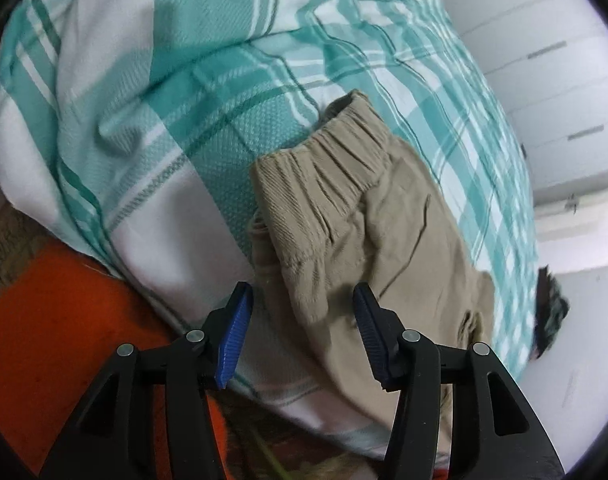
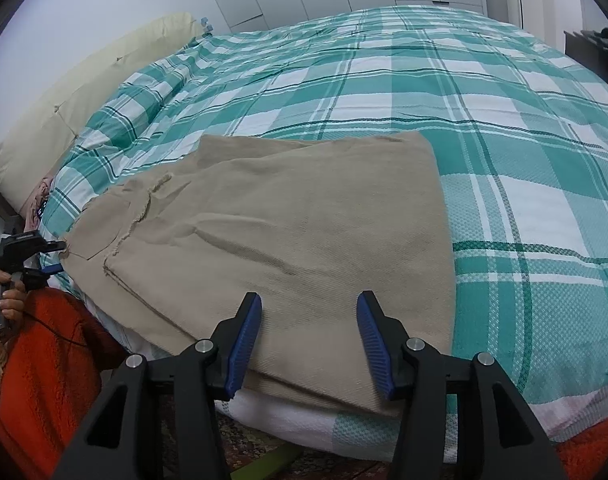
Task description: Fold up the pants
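left wrist | pants (image 1: 364, 216) ahead of parted jaws | nothing gripped

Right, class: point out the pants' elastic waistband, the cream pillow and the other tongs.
elastic waistband (image 1: 336, 152), left wrist view, its gathered middle.
cream pillow (image 2: 64, 96), right wrist view, its long side.
left tongs (image 2: 58, 256), right wrist view, between the tips.

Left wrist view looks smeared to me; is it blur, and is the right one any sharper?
Left wrist view: motion blur softens the bedspread and the pants, the far edge worst; the tongs stay crisp. Right wrist view: sharp, evenly lit pants, strong fisheye bending of the bed.
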